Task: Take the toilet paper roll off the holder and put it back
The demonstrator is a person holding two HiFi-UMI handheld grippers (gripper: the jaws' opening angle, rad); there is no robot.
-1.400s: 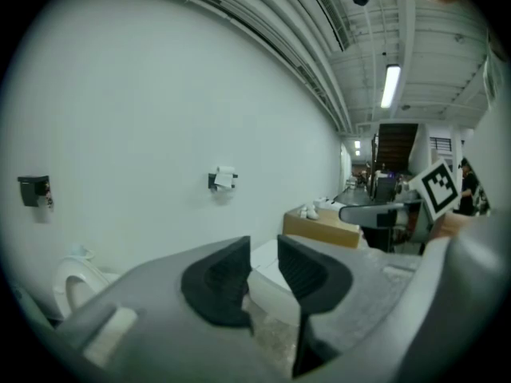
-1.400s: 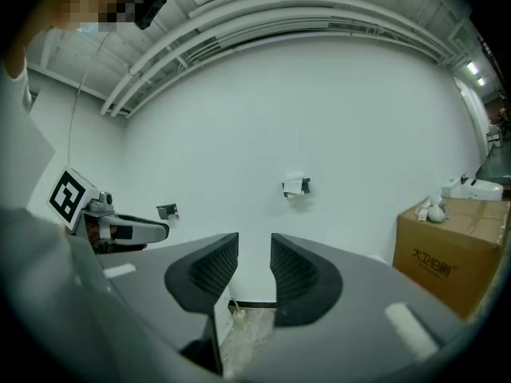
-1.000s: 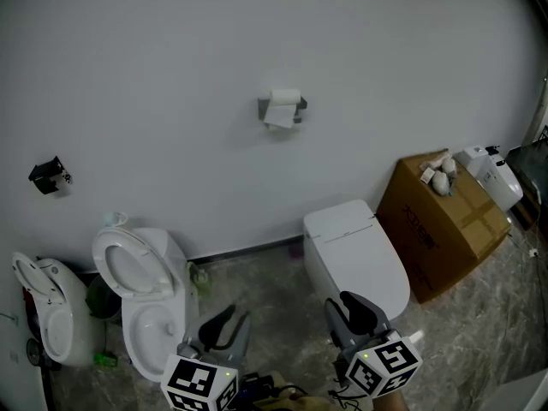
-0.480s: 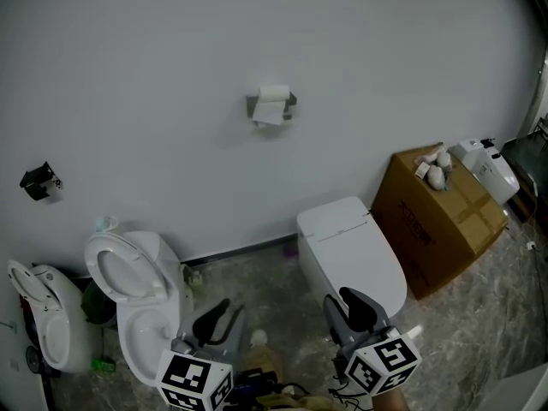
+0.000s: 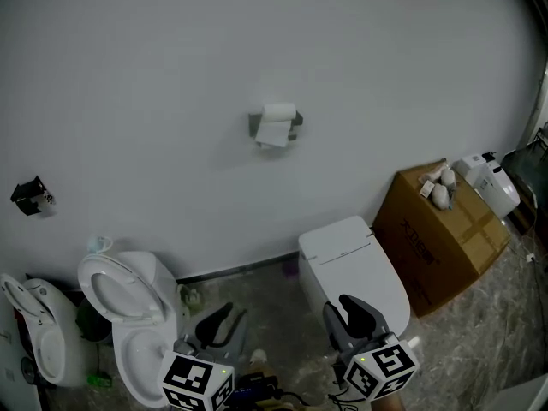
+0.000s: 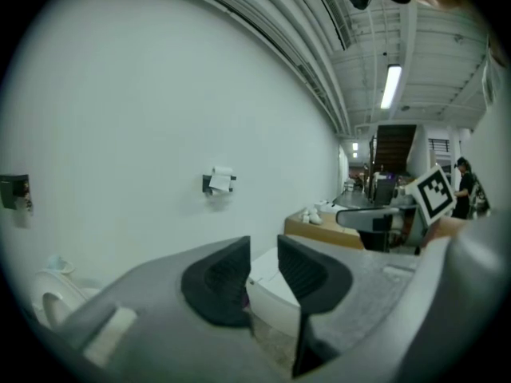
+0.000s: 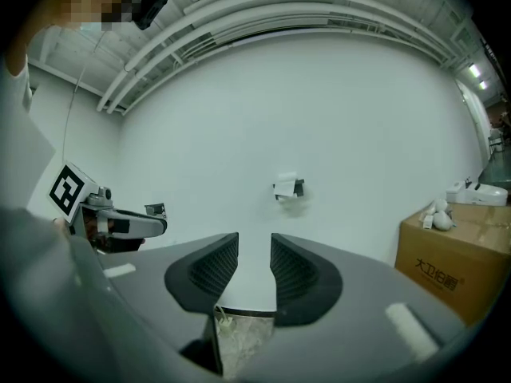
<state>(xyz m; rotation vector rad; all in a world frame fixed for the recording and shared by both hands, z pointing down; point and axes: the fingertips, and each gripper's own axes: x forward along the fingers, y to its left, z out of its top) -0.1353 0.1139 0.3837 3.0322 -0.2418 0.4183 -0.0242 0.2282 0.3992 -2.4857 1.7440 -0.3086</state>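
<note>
The white toilet paper roll hangs on a grey holder fixed to the bare white wall, with a loose sheet dangling. Both grippers are low in the head view, far short of it. My left gripper is open with nothing between its jaws; in its own view the roll is small and far ahead, left of the jaws. My right gripper is also open and empty; its view shows the roll straight ahead above the jaws.
A toilet with its lid shut stands below the roll, and one with its lid raised stands to the left. At the right is a cardboard box with small items on top. A black fitting is on the wall at left.
The head view has shifted: the roll and toilets sit slightly lower in the picture. Both grippers stay at the bottom edge, jaws unchanged.
</note>
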